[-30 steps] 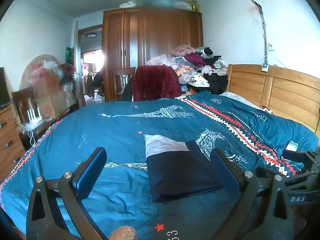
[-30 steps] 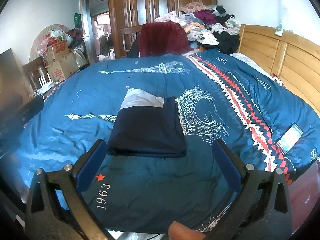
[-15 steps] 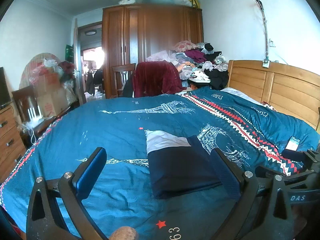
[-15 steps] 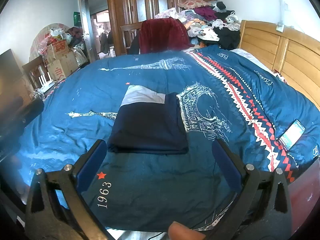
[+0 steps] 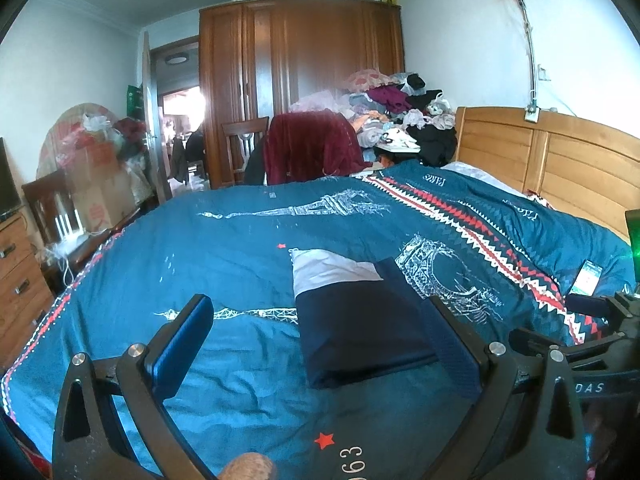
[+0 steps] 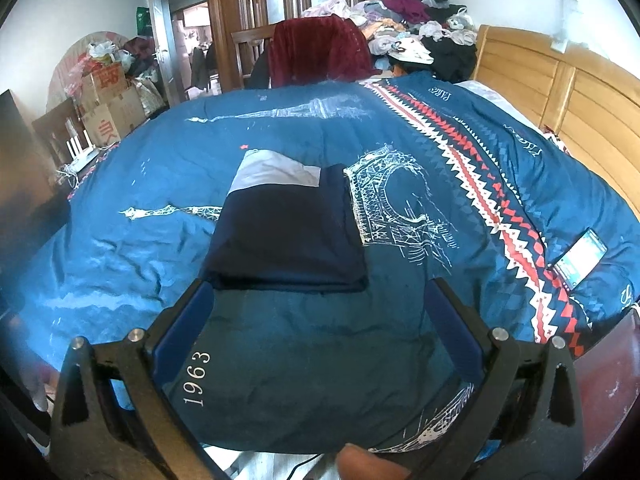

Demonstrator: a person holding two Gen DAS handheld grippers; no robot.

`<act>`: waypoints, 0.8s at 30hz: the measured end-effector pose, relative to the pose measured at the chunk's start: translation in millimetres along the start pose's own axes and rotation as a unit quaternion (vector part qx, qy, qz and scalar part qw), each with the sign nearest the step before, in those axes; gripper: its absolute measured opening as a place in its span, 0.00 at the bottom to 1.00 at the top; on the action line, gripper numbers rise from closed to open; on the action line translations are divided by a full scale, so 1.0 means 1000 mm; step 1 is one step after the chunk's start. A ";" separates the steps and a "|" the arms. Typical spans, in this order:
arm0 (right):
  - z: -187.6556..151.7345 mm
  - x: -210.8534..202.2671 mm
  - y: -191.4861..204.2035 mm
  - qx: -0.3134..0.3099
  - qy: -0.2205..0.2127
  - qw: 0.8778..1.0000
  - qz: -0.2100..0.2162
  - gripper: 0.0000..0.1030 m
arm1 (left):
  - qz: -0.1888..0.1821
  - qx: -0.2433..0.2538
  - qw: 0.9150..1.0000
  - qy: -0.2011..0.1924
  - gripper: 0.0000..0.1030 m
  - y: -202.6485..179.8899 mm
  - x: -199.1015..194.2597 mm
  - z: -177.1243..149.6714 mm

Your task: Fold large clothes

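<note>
Folded navy garment [image 6: 286, 236] shown flat on blue duvet [image 6: 304, 364], ahead of right gripper [image 6: 320, 316], jaws spread, empty. Left gripper [image 5: 316, 332] likewise held apart; garment partly between fingers. Fabric judged soft, light, limp; probably best pinched at near edge corners.

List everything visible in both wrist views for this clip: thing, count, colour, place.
folded garment: 1, navy and white, middle of bed
duvet: 1, blue, Eiffel Tower print, covering bed
phone: 1, screen lit, on duvet near the headboard side
headboard: 1, light wood
clothes pile: 1, mixed colours, beyond bed
wardrobe: 1, brown, back wall
cardboard boxes: several, tan, by door
left gripper: open, empty
right gripper: open, empty
</note>
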State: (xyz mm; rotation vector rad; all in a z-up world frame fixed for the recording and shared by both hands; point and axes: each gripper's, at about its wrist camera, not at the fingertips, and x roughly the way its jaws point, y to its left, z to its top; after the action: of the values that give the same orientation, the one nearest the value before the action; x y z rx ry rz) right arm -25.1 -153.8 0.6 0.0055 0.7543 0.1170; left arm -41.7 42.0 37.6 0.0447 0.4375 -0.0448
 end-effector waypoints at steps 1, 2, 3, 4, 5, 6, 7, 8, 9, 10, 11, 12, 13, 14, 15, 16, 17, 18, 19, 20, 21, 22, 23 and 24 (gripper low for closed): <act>0.001 0.000 0.001 0.001 0.001 1.000 0.002 1.00 | 0.000 0.001 1.000 0.001 1.00 0.000 0.000 0.000; 0.001 0.000 0.001 0.001 0.001 1.000 0.004 1.00 | 0.000 0.002 1.000 0.002 1.00 0.000 0.001 0.000; 0.001 0.000 0.001 0.002 0.001 1.000 0.005 1.00 | 0.000 0.003 1.000 0.002 1.00 0.000 0.001 0.000; 0.003 0.000 0.002 0.002 0.001 1.000 0.004 1.00 | 0.000 0.004 1.000 0.003 1.00 -0.001 0.001 0.000; 0.003 0.000 0.002 0.001 0.000 1.000 0.003 1.00 | 0.000 0.004 1.000 0.004 1.00 -0.001 0.001 0.000; 0.004 0.000 0.002 0.000 -0.001 1.000 0.001 1.00 | 0.000 0.004 1.000 0.003 1.00 0.000 0.001 0.000; 0.004 0.000 0.003 -0.001 -0.002 1.000 -0.002 1.00 | 0.000 0.004 1.000 0.004 1.00 0.000 0.001 0.000; 0.005 0.000 0.004 -0.003 -0.002 1.000 -0.004 1.00 | 0.000 0.004 1.000 0.005 1.00 0.000 0.002 0.000; 0.005 0.000 0.004 -0.003 -0.002 1.000 -0.004 1.00 | 0.000 0.004 1.000 0.005 1.00 0.000 0.001 0.000; 0.004 0.000 0.004 -0.004 -0.002 1.000 -0.004 1.00 | 0.000 0.005 1.000 0.006 1.00 -0.001 0.002 0.000; 0.004 0.001 0.005 -0.004 -0.001 1.000 -0.005 1.00 | 0.001 0.005 1.000 0.007 1.00 -0.001 0.002 0.000; 0.004 0.001 0.005 -0.004 -0.001 1.000 -0.005 1.00 | 0.001 0.006 1.000 0.008 1.00 -0.001 0.002 0.000; 0.004 0.001 0.005 -0.004 0.000 1.000 -0.006 1.00 | 0.001 0.006 1.000 0.009 1.00 -0.001 0.002 0.000; 0.004 0.001 0.005 -0.004 0.000 1.000 -0.005 1.00 | 0.001 0.006 1.000 0.009 1.00 -0.001 0.002 0.000; 0.004 0.001 0.005 -0.004 0.000 1.000 -0.006 1.00 | 0.000 0.007 1.000 0.009 1.00 -0.001 0.002 -0.001; 0.004 0.001 0.005 -0.004 0.001 1.000 -0.006 1.00 | 0.000 0.008 1.000 0.010 1.00 -0.001 0.002 -0.001; 0.004 0.001 0.005 -0.004 0.001 1.000 -0.006 1.00 | 0.000 0.009 1.000 0.011 1.00 -0.001 0.003 -0.001; 0.004 0.001 0.005 -0.003 0.002 1.000 -0.005 1.00 | 0.000 0.010 1.000 0.011 1.00 -0.001 0.003 -0.001; 0.003 0.001 0.005 -0.004 0.002 1.000 -0.005 1.00 | 0.000 0.009 1.000 0.010 1.00 -0.001 0.003 -0.001; 0.003 0.002 0.005 -0.004 0.002 1.000 -0.005 1.00 | 0.000 0.009 1.000 0.011 1.00 -0.001 0.003 -0.001; 0.003 0.002 0.006 -0.005 0.002 1.000 -0.004 1.00 | 0.000 0.009 1.000 0.010 1.00 -0.001 0.003 -0.001; 0.002 0.002 0.005 -0.005 0.003 1.000 -0.003 1.00 | -0.001 0.009 1.000 0.010 1.00 -0.001 0.003 -0.001; 0.002 0.002 0.006 -0.006 0.003 1.000 -0.002 1.00 | -0.001 0.009 1.000 0.011 1.00 -0.001 0.004 -0.001; 0.002 0.003 0.007 -0.007 0.004 1.000 -0.001 1.00 | 0.000 0.009 1.000 0.010 1.00 -0.001 0.003 -0.001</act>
State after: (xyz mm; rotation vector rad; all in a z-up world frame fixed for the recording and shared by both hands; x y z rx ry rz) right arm -22.3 -146.7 0.6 -0.0085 0.7612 0.1191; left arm -39.2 40.9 35.0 0.0636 0.4575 -0.0482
